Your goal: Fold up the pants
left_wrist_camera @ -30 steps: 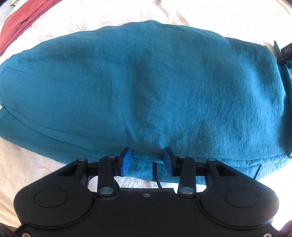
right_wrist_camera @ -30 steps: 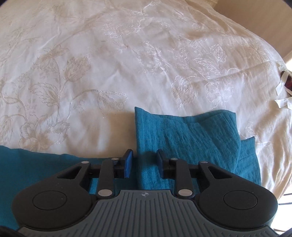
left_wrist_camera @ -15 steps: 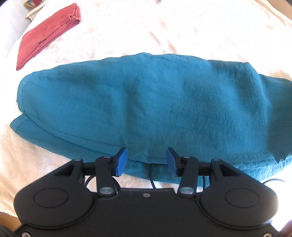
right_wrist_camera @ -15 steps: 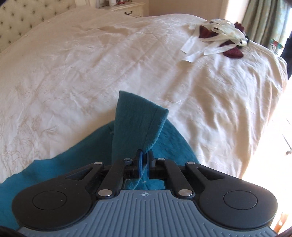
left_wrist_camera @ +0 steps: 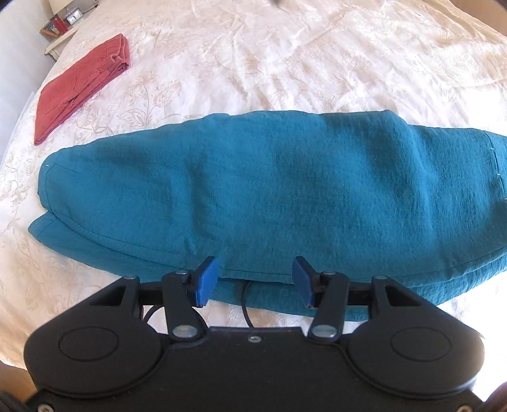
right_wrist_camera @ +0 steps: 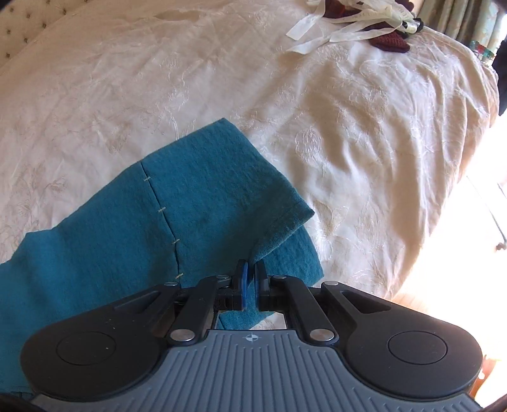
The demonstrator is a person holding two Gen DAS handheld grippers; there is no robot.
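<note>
The teal pants (left_wrist_camera: 269, 190) lie folded lengthwise across the cream bedspread, stretching from left to right in the left wrist view. My left gripper (left_wrist_camera: 255, 280) is open and empty, its blue fingers just over the near edge of the pants. In the right wrist view my right gripper (right_wrist_camera: 250, 279) is shut on the hem end of the teal pants (right_wrist_camera: 190, 202), holding a flap of the leg low over the layer beneath.
Folded red pants (left_wrist_camera: 79, 85) lie at the far left of the bed (left_wrist_camera: 317, 63). A nightstand (left_wrist_camera: 60, 28) stands beyond them. White ribbons and a dark red garment (right_wrist_camera: 364, 28) lie at the bed's far corner, near its right edge (right_wrist_camera: 475, 158).
My right gripper closed on the pants' leg end, lifted it and now carries it lower over the pants. My left gripper backed away from the pants, staying open.
</note>
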